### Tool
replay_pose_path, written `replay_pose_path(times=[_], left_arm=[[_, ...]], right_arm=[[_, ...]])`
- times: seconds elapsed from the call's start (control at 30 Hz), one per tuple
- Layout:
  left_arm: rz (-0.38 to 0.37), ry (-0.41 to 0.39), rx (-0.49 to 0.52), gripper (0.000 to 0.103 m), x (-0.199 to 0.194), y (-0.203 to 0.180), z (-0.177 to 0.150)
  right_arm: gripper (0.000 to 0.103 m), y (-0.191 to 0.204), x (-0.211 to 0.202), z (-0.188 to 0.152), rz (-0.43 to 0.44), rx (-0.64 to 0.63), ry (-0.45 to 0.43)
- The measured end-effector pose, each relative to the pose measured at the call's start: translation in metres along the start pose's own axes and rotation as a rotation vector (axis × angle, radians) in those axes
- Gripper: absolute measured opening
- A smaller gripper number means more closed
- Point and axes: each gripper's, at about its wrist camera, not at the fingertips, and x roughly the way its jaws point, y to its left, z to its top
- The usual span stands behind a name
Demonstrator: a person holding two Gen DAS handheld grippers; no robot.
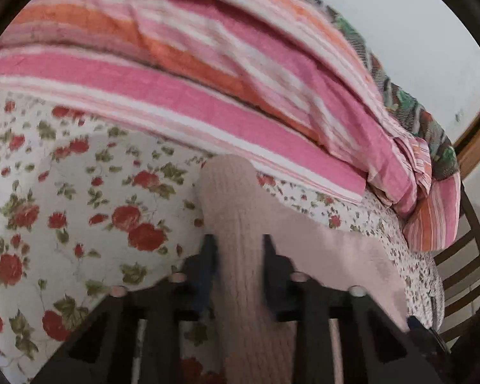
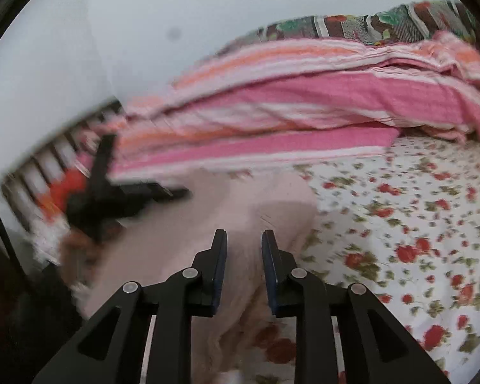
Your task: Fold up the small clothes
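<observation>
On the floral bed sheet [image 1: 64, 192], in the left wrist view, the left gripper [image 1: 238, 243] has its fingers nearly closed, clamping a ribbed fold of the pale pink garment [image 1: 233, 198]. In the right wrist view, the right gripper [image 2: 243, 240] hangs over the garment's near part, fingers narrowly parted, gripping nothing; the striped blanket [image 2: 288, 102] lies beyond.

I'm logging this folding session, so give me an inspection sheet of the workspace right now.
Surface: bed sheet, white with red flowers, mostly bare.
Job's things: pale pink garment lying on the sheet; its ribbed part runs between the left gripper's fingers.
Clutter: striped blanket folded behind the garment; patterned cloth beyond it.
Grippers: left gripper shut on the garment's ribbed part; right gripper open over the garment, gripping nothing.
Cables: nothing seen.
Surroundings: plain wall; slatted wooden frame at the bed's end.
</observation>
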Motion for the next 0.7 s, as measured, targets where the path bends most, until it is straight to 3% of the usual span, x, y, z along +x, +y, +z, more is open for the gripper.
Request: replay_pose_path(times=[0.13, 0.17, 0.4, 0.47, 0.53, 0.63, 0.7], left_arm=[[0.059, -0.036, 0.071, 0.023, -0.006, -0.014, -0.003], [0.072, -0.039, 0.075, 0.028, -0.008, -0.016, -0.003], [0.143, -0.041, 0.181, 0.034, -0.035, -0.039, -0.023], [0.146, -0.04, 0.205, 0.05, -0.044, -0.045, -0.033], [0.132, -0.054, 0.228, 0.055, -0.055, -0.05, -0.042], [0.151, -0.058, 0.241, 0.056, -0.063, -0.053, -0.056], [0.137, -0.064, 0.243, 0.056, -0.066, -0.052, -0.068]], right_arm=[[0.025, -0.01, 0.005, -0.001, 0.0, 0.036, 0.037], [0.026, -0.012, 0.003, 0.0, -0.001, 0.039, 0.042], [0.03, -0.005, -0.02, 0.001, 0.003, 0.037, 0.01], [0.031, 0.002, -0.026, 0.0, 0.018, 0.017, -0.005], [0.031, 0.01, -0.03, -0.004, 0.057, -0.016, -0.01], [0.03, 0.019, -0.021, -0.01, -0.039, -0.072, 0.028], [0.03, 0.016, -0.013, -0.012, -0.048, -0.052, 0.081]])
